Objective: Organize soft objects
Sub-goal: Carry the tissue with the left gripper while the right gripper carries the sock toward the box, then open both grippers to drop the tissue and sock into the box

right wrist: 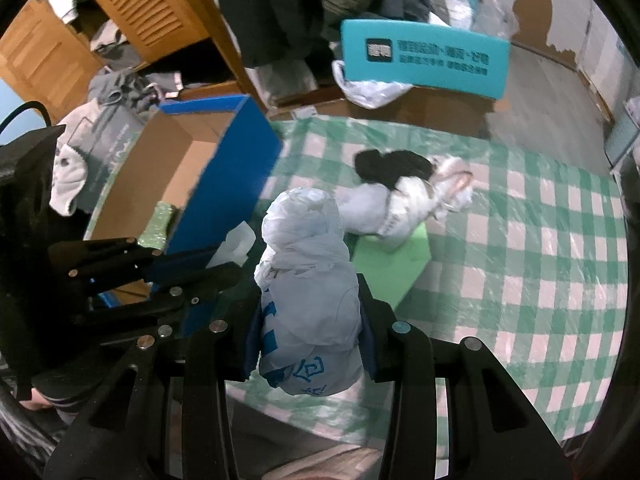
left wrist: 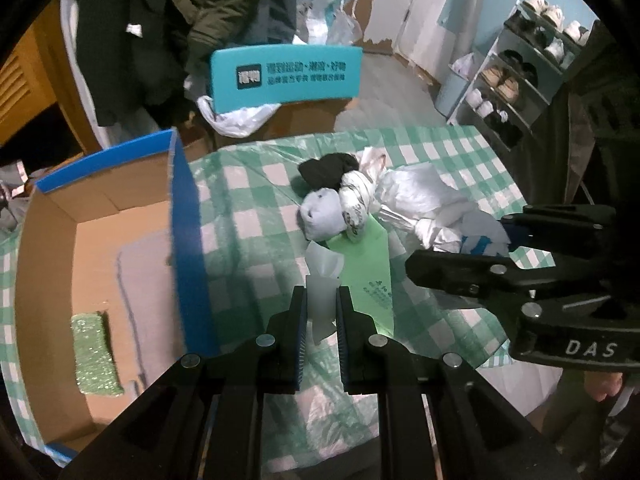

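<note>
My left gripper (left wrist: 322, 304) is shut on the white tissue (left wrist: 322, 276) that sticks out of a green tissue pack (left wrist: 368, 268) on the checked tablecloth. My right gripper (right wrist: 310, 312) is shut on a knotted white plastic bag with blue print (right wrist: 308, 280), held above the cloth; it also shows at the right of the left wrist view (left wrist: 472, 240). Behind the pack lie a pale blue rolled sock (left wrist: 320, 216), a patterned white bundle (left wrist: 356, 200), a black sock (left wrist: 328, 168) and a crumpled white bag (left wrist: 420, 192). The blue-rimmed cardboard box (left wrist: 188, 240) stands left, holding a green sponge (left wrist: 96, 352).
A teal sign (left wrist: 286, 74) stands on a carton behind the table. Dark clothes (left wrist: 168, 20) hang at the back left. A shoe rack (left wrist: 520, 72) stands at the right. The table's checked cloth (right wrist: 540, 260) stretches right. A wooden wardrobe (right wrist: 132, 12) is behind the box.
</note>
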### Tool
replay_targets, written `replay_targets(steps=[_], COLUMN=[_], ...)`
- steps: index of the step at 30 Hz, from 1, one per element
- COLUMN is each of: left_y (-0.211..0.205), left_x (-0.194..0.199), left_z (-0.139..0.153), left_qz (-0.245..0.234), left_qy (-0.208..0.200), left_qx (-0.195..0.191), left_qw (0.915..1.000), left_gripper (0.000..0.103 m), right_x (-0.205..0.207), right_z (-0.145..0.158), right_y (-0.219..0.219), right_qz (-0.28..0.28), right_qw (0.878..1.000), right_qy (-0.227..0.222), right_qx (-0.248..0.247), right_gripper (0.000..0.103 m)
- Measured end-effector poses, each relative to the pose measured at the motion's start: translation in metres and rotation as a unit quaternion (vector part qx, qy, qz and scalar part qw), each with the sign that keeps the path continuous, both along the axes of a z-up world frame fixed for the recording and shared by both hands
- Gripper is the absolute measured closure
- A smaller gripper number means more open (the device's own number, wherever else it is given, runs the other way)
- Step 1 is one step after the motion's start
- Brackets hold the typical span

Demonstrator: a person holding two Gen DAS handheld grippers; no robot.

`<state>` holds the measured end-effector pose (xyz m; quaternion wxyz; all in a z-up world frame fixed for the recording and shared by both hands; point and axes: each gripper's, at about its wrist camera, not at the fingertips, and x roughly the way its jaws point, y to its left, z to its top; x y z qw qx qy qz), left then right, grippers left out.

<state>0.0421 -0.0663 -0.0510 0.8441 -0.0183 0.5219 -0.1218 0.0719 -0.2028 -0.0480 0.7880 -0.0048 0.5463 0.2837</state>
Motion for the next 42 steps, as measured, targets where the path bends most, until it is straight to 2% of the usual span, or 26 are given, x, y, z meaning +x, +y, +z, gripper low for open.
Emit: replay_targets(steps=[11, 25, 42], left_y=[0.045, 0.111, 0.166], left_x=[-0.022, -0.037, -0.038], left_z=[0.021, 0.028, 0.005], left_qz=[0.028, 0.091, 0.144], left_qy=[-0.026, -0.045, -0.023], left_qx=[-0.004, -0.01, 0.002], left_qw=[0.9993, 0.9948, 0.9893], left_gripper=[0.09, 0.09, 0.089], right_x=[-0.008, -0.012, -0.004], right_z=[0.014, 0.019, 0.003], right_y=[0.047, 0.116, 0.175], right_qz=[0.034, 0.076, 0.098], right_qw=[0.999, 0.997, 0.995], right_qy=[-0.006, -0.003, 0.016], right_qx=[0.005, -0.001, -0.007], right_gripper=[0.064, 0.064, 0.064])
